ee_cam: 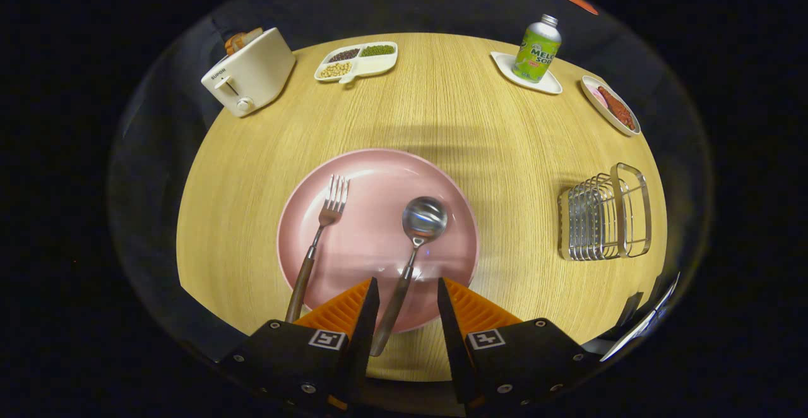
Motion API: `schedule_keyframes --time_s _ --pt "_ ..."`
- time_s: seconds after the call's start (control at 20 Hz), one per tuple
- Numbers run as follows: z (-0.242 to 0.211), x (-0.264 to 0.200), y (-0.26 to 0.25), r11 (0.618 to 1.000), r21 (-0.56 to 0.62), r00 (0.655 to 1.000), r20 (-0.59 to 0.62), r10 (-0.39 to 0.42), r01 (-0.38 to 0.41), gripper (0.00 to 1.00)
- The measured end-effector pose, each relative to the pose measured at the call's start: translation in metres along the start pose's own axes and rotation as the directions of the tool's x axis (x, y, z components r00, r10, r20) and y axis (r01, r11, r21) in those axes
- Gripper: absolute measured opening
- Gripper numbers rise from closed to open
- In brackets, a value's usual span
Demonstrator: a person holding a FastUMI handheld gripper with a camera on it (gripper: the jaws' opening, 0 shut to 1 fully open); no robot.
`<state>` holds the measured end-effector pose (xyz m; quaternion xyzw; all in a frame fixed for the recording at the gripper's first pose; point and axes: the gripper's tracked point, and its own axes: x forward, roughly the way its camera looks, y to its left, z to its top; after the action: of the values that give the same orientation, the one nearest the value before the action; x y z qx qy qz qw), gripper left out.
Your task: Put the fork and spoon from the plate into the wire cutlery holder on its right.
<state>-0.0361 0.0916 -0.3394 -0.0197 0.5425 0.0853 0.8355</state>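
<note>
A pink plate sits on the wooden table just ahead of my fingers. On it lie a fork to the left and a spoon to the right, both with dark wooden handles pointing back toward me. The spoon's handle runs down into the gap between my fingers, close to the left one. My gripper is open above the plate's near rim, and its fingers do not press on the handle. The wire cutlery holder stands on the table to the right of the plate.
At the table's far side stand a cream toaster, a divided dish of beans, a green soda bottle on a small white tray, and a dish with red food. The table's edge curves close around all of these.
</note>
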Motion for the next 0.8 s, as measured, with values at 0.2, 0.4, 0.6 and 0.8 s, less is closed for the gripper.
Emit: schedule_keyframes --time_s 0.2,0.4,0.6,0.8 --pt "-0.005 0.015 0.001 1.0 0.024 0.999 -0.053 -0.008 0.009 0.43" --pt "-0.011 0.024 0.004 0.999 0.041 0.995 -0.1 0.003 0.001 0.25" --pt "-0.006 0.024 0.0 0.998 0.06 0.997 -0.082 0.013 -0.008 0.12" --pt "0.003 0.009 -0.01 0.997 0.068 0.999 -0.03 0.025 -0.023 0.06"
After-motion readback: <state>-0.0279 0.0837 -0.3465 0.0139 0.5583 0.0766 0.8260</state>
